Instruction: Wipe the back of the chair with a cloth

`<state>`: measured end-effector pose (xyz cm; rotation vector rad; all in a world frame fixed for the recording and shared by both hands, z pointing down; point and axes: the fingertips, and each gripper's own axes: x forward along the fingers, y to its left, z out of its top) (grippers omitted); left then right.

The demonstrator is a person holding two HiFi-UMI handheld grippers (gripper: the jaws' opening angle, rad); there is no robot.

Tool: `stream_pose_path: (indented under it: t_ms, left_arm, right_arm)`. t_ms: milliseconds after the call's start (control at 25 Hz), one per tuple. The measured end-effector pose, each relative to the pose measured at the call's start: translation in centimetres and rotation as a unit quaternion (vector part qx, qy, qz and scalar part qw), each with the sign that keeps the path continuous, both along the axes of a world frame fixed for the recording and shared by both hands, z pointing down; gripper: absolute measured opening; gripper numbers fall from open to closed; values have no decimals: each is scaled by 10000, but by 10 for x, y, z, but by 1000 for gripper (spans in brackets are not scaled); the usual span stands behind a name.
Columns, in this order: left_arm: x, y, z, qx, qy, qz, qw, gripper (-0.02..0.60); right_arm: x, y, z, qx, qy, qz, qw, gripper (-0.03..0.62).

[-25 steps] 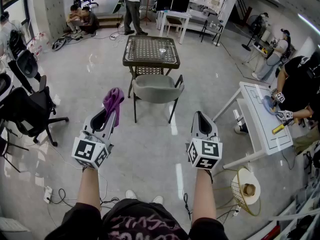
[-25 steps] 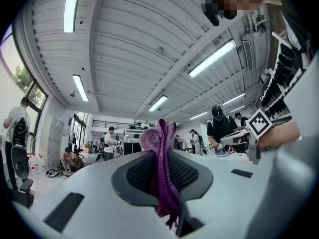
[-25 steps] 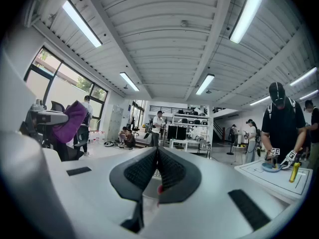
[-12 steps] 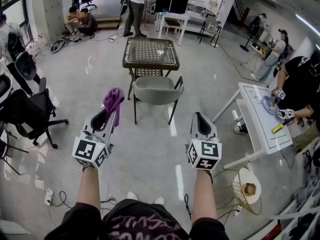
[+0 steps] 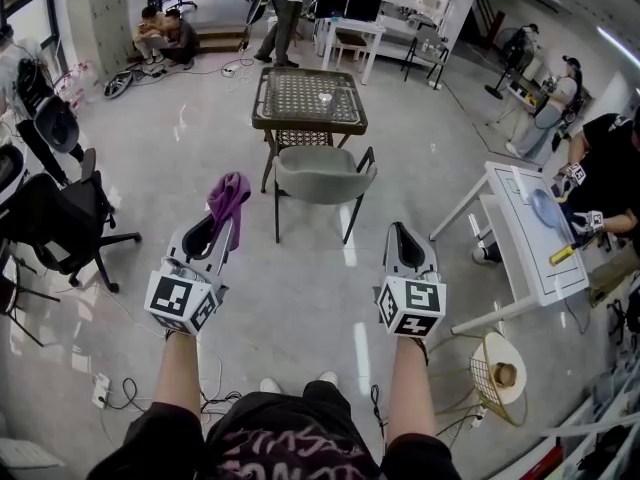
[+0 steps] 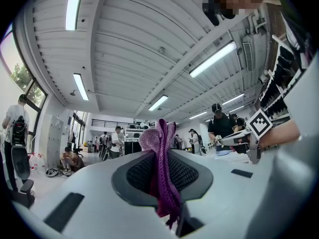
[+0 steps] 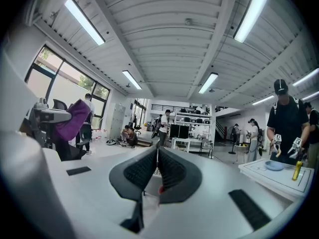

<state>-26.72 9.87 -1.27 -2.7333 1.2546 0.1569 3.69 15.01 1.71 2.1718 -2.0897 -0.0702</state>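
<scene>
At twelve o'clock the chair stands well apart, wiping seemingly not yet begun; the left gripper clamps the purple cloth, the right gripper is closed on nothing.

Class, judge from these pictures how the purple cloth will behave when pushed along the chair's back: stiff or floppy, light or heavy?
Probably floppy: the cloth bunches and folds over above the left gripper. Likely light: a narrow pinch alone holds it up. Its knitted look suggests it will drag rather than slide on the chair.
</scene>
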Motion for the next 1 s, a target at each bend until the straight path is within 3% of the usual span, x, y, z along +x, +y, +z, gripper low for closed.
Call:
stream_pose_path:
  t_ms: [440, 1000]
  left_arm:
    - [21, -45, 20, -158, -81, 13, 9998, 78]
    - [129, -147, 37, -376, -271, -512, 9976, 78]
  right_arm:
    - [21, -44, 10, -64, 42, -26, 10000, 28]
    - [131, -173, 38, -220, -161, -602, 9978, 28]
